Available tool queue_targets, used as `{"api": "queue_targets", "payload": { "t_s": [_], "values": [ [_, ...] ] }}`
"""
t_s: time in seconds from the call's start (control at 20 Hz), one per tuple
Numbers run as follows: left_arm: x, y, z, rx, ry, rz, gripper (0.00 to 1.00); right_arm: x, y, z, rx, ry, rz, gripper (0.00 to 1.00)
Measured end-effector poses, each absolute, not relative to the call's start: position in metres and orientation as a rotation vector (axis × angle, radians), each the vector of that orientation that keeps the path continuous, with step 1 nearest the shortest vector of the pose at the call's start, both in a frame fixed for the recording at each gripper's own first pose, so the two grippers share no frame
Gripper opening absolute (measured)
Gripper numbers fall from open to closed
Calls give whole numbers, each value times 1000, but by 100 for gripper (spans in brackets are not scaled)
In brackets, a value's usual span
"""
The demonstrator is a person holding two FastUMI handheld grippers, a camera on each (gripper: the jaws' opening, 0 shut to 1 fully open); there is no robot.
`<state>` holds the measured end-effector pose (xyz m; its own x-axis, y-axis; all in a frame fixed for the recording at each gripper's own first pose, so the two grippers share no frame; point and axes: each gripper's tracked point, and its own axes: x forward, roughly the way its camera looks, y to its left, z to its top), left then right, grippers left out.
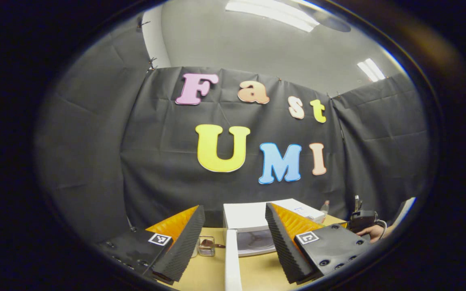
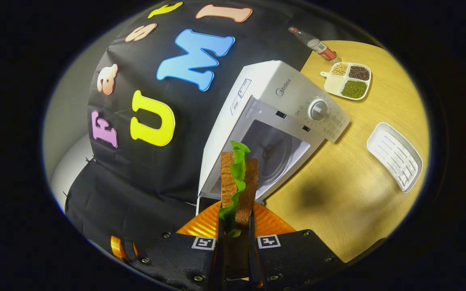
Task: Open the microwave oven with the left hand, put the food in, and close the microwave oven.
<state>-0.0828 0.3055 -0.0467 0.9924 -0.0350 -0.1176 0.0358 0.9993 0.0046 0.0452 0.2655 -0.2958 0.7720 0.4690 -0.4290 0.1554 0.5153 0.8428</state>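
At the bottom centre of the right gripper view, your right gripper [image 2: 235, 230] has its jaws pinching the food: a sandwich [image 2: 239, 184], two brown slices with a green leaf between them, standing upright above the fingertips. Both fingers press on its lower end.

Just beyond the sandwich, middle of the frame: the microwave oven [image 2: 273, 121], white, tilted in the picture, its door swung open and the cavity with its turntable exposed. A round dial [image 2: 318, 110] sits on the control panel to the right of the cavity.

Upper right of the frame, on the desk [image 2: 338, 190]: a divided dish [image 2: 347, 81] holding three kinds of beans or grains, and behind it a bottle [image 2: 314, 42] with a red label, near the wall. Right edge: a white ribbed tray [image 2: 395, 155], well apart from the oven.

At the bottom of the left gripper view, your left gripper [image 1: 235, 238] has its jaws spread wide, holding nothing. Between the fingers you see the oven's open door [image 1: 232, 258] edge-on and the cavity behind it. Low and left of the door: a small glass container [image 1: 206, 245] on the desk. Lower right edge: a hand [image 1: 372, 232] on the other gripper.
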Motion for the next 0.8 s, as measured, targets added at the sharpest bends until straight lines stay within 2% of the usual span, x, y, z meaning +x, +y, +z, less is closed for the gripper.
{"api": "queue_targets", "payload": {
  "t_s": [0.2, 0.45, 0.8],
  "values": [
    [-86, 321, -51, 19, 135, 24, 96, 79, 273, -315, 1063, 633, 150, 23],
    [-96, 339, -64, 15, 171, 92, 96, 112, 285, -359, 1134, 661, 67, 23],
    [-103, 370, -76, 33, 225, 172, 96, 168, 302, -400, 1190, 593, -33, 23]
  ]
}}
